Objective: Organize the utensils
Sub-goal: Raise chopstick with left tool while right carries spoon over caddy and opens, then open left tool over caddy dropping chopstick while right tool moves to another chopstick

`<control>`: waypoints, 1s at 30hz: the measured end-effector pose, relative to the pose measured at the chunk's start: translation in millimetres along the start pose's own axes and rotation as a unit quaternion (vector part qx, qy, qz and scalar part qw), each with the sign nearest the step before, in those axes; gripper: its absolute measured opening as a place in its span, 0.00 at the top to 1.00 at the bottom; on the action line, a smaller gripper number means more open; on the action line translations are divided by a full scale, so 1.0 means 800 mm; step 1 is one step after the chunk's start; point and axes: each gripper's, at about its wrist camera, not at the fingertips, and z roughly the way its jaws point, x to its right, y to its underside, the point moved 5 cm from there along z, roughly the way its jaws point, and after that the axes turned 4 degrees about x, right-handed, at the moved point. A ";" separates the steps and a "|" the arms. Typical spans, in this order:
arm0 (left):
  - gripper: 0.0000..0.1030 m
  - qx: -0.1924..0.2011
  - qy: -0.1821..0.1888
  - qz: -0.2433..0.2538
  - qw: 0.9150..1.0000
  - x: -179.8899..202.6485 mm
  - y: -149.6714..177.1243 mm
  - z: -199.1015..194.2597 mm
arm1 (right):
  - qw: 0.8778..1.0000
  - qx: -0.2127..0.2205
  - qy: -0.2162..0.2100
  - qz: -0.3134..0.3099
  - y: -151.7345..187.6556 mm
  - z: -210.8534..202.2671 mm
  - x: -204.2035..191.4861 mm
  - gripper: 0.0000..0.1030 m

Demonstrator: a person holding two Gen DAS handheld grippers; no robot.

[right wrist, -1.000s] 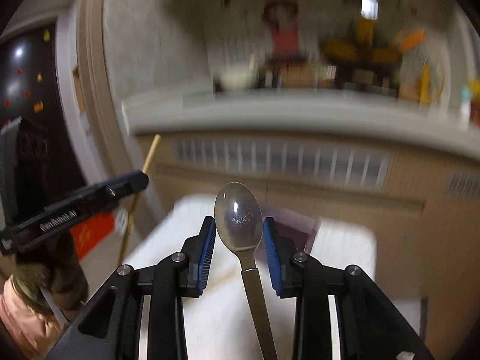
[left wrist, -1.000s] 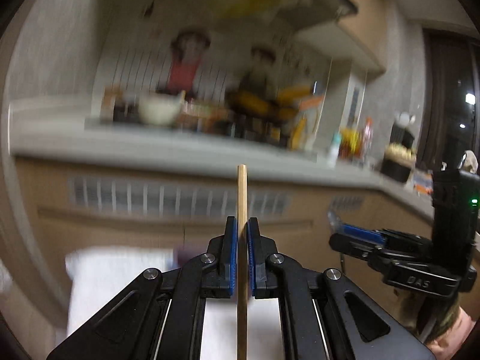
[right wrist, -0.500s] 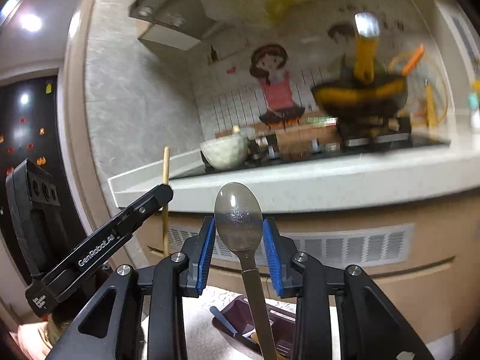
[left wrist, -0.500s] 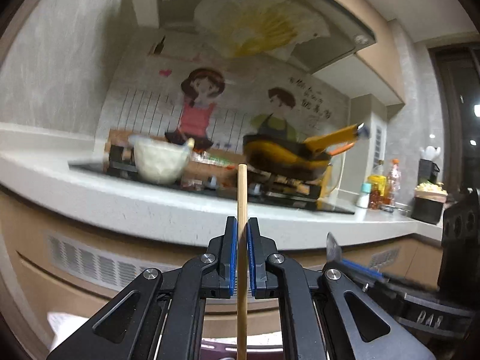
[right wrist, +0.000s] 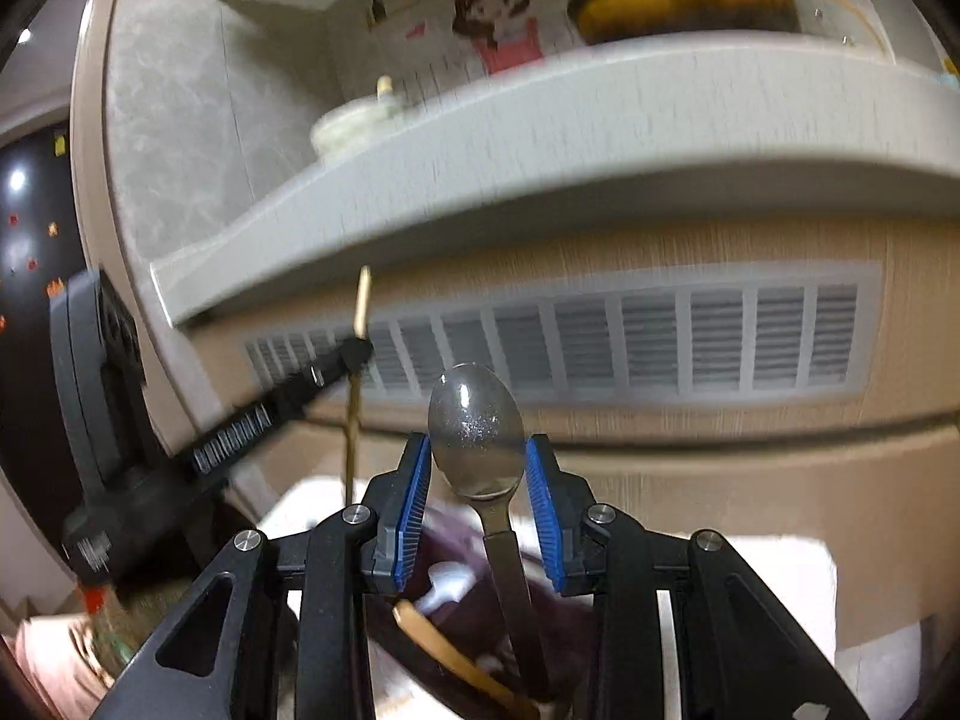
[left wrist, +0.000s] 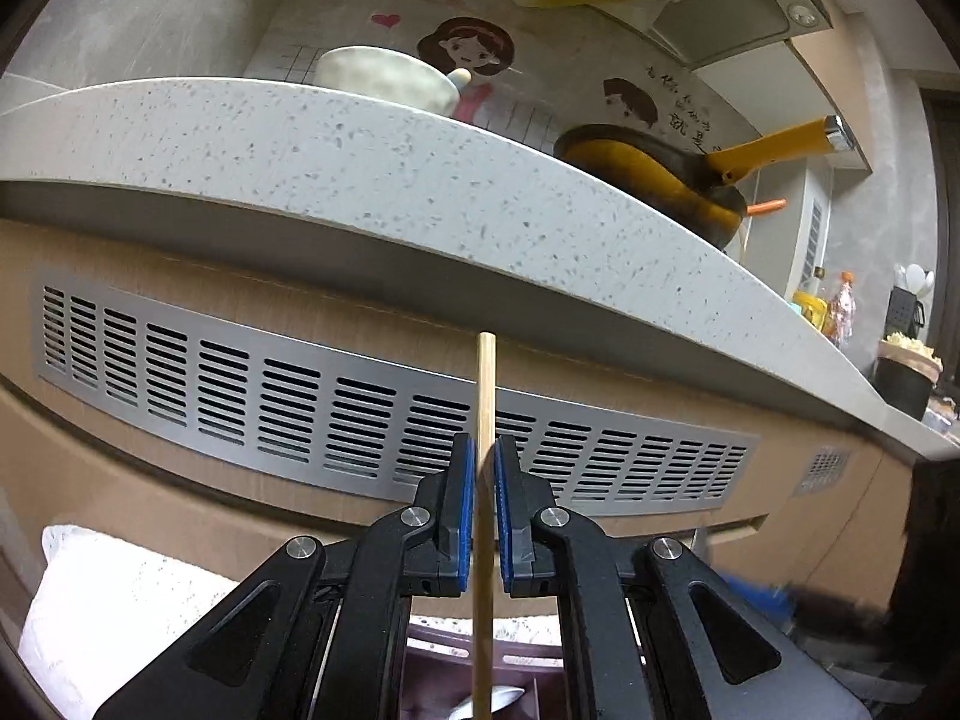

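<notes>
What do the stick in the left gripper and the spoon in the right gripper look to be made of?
Stick: probably bamboo or pale wood, matte, an even tan with a flat-cut end and no shine; likely a chopstick.
Spoon: looks like stainless steel, polished; the grey bowl carries bright highlights and a mirror-like sheen, and the handle is the same grey metal.

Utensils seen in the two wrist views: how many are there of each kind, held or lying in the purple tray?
Thin wooden chopstick, clamped upright in the left gripper: 1
Shiny metal spoon, held in the right gripper: 1
White plastic spoon in the dark purple tray: 1
Flat tan wooden utensil in the tray: 1
Total: 4
</notes>
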 end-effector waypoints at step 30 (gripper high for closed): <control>0.39 -0.181 -0.059 0.039 0.981 -0.032 0.075 -0.123 | 0.978 -0.189 0.019 -0.083 0.170 -0.192 -0.054 0.37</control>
